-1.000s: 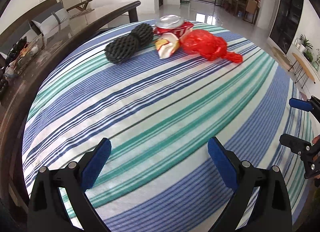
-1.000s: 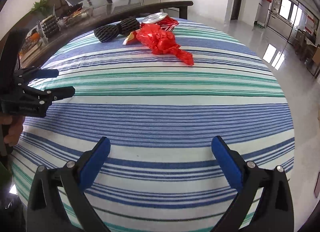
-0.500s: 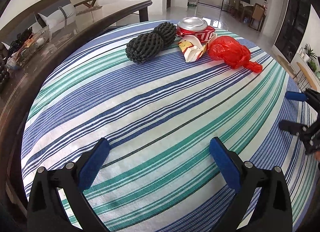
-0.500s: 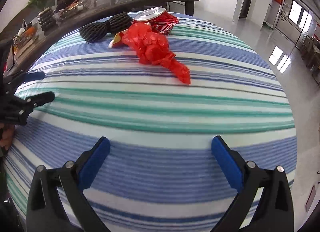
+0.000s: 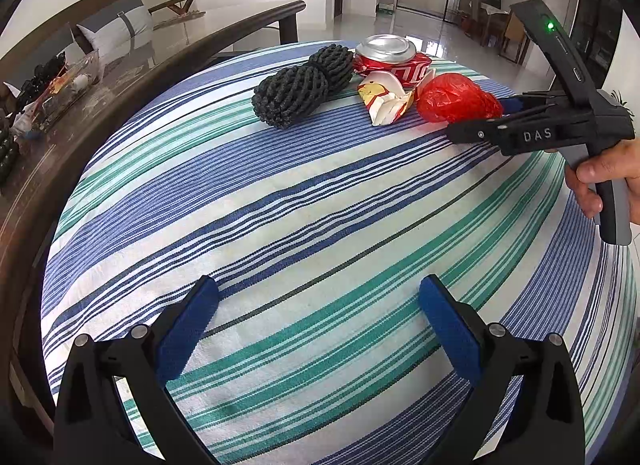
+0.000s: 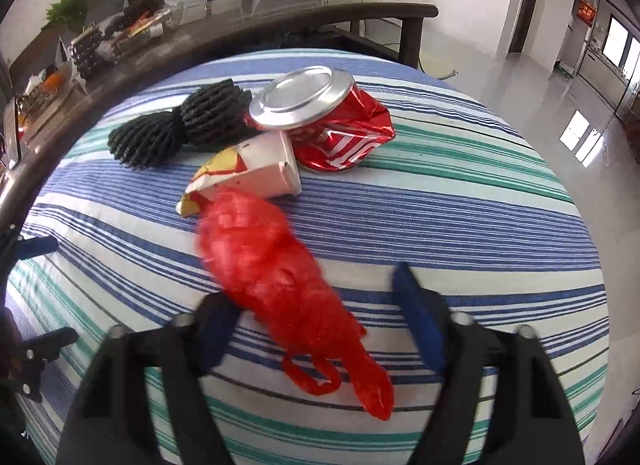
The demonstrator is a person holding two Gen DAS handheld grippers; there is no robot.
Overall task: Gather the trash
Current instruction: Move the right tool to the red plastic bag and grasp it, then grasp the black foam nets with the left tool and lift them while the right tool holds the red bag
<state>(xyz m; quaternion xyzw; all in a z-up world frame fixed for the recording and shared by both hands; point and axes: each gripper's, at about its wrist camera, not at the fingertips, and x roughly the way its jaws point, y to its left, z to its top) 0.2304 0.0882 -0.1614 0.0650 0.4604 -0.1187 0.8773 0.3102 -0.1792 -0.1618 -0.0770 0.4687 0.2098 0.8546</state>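
Four pieces of trash lie bunched at the far side of the striped bench (image 5: 304, 225), and none of them is collected yet; no bin or bag to receive them shows in either view, so the task looks barely begun.

In the right wrist view the red plastic bag (image 6: 276, 285) lies at 12 o'clock from the right hand-held gripper (image 6: 312, 313), its tail running down between the two blue pads. The jaws have just been closing, with the bag between them. The left pad (image 6: 216, 329) sits against the bag's edge, while the right pad stands clear of it with bare cloth showing between, so the grip is not yet made and the gripper still counts as released. From the left wrist view that gripper (image 5: 492, 117) reaches in from 3 o'clock, held by a hand (image 5: 608, 177), its tips at the bag (image 5: 456, 99).

Beyond the bag sit a crumpled paper carton (image 6: 256, 169), a crushed red can (image 6: 332, 125) and a black foam net (image 6: 180, 129), all touching or nearly so, and all untouched by either gripper.

The left hand-held gripper (image 5: 316, 325) hovers wide open and empty over bare cloth, well apart from the pile at its 12 o'clock.

What is left, by my reading: close on the bag, lift it away, then take the other three.
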